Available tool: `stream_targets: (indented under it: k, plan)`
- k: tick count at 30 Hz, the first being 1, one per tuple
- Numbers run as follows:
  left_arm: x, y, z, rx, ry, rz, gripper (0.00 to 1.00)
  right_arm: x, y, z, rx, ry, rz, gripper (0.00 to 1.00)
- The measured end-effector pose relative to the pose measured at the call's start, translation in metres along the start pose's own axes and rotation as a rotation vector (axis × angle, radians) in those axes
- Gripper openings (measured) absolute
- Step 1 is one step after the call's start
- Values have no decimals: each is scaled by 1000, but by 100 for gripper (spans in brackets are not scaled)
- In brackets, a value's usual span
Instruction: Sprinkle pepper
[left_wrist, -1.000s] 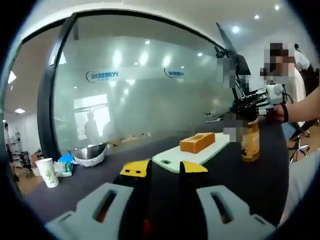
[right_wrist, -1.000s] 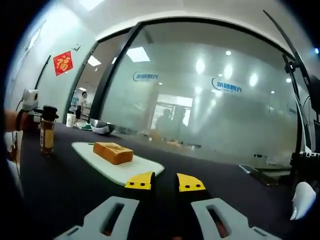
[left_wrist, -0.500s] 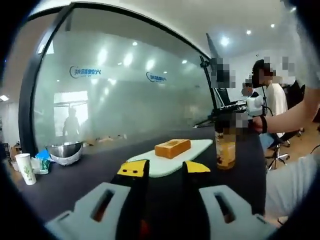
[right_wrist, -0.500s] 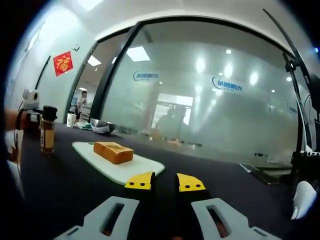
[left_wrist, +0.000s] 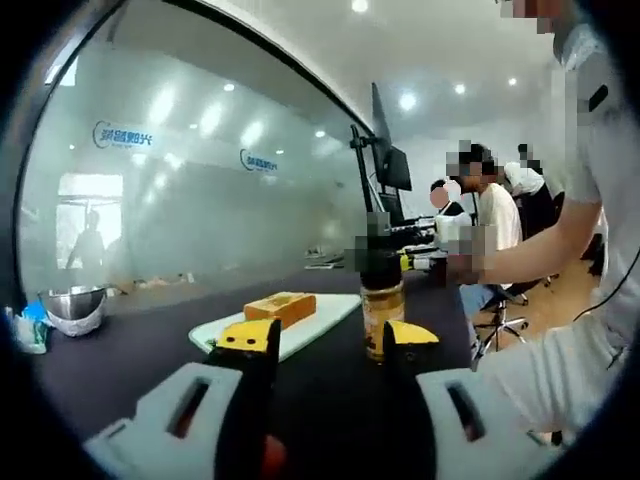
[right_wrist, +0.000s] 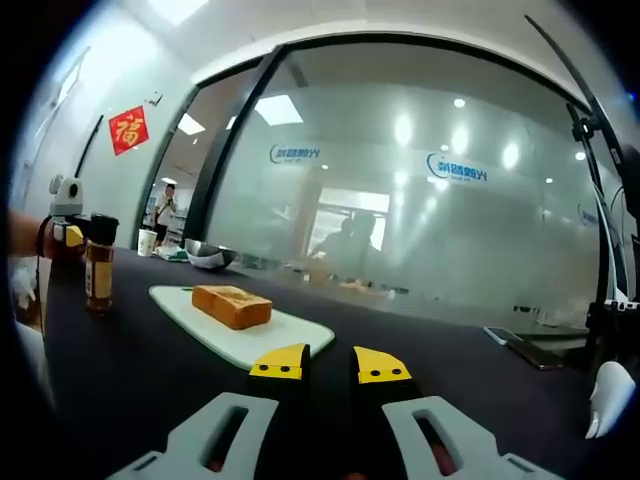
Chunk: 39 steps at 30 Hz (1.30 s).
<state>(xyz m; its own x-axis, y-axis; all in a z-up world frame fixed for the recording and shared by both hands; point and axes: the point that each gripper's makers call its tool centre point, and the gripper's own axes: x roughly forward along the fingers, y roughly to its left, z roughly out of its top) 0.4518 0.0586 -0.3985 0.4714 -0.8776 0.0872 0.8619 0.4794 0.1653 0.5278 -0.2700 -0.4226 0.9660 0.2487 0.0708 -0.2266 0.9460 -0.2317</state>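
The pepper bottle (left_wrist: 382, 312), with amber contents and a dark cap, stands upright on the dark table just beyond my left gripper (left_wrist: 330, 340). The left gripper is open, and the bottle sits a little ahead of its right jaw tip, untouched. The right gripper view puts the same bottle (right_wrist: 98, 268) at the far left, with the left gripper (right_wrist: 66, 232) right beside it. A slice of toast (left_wrist: 281, 305) lies on a white cutting board (left_wrist: 325, 315). My right gripper (right_wrist: 330, 364) is shut and empty, low over the table in front of the board (right_wrist: 250, 345) and toast (right_wrist: 232, 303).
A steel bowl (left_wrist: 70, 304) sits at the far left of the table, and a paper cup (right_wrist: 147, 241) stands near the bowl (right_wrist: 206, 256). A phone (right_wrist: 515, 345) lies on the right. Seated people (left_wrist: 495, 215), a monitor arm (left_wrist: 385, 165) and a glass wall lie beyond.
The left gripper's view has swung right and closer, so the bottle now stands just ahead of its jaws. Those jaws have spread apart. The right gripper has barely moved.
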Motion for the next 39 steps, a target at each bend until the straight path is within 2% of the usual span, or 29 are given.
stream_targets:
  k: [1,2,3,8,12,16,20,27,30,36,39]
  plan:
    - [3,-1,0,15,4,3,40,1,0,0,-1,0,1,12]
    - [6,1,-1,49,11,25,48,1,0,0,-1,-1,-1,12]
    - [11,-4,-1,33,11,7,53,0,0,0,-1,-1,-3,12]
    - [25,-21,-5,56,33,-56,58,1,-1,-1,-4,4,-7,12]
    - [34,-36,-4,33,21,-136,59,2,-3,-3,-8,9,-8,12]
    - [43,-47,-3,31,13,-187,55,1,-2,-2,-10,7,-9,12]
    - [50,-50,-13,70,57,-197,55,0,-1,-1,-6,4,-7,12]
    - [67,-55,-20,42,81,-253,55,0,0,0,-8,0,-2,12]
    - [74,-52,-23,53,83,-260,49,0,0,0,-4,-2,-2,12]
    - [83,-65,-24,20,90,-320,46,-1,0,2,1,-7,1,12]
    - [84,-59,-24,22,83,-303,38,0,1,1,-2,-6,2,12]
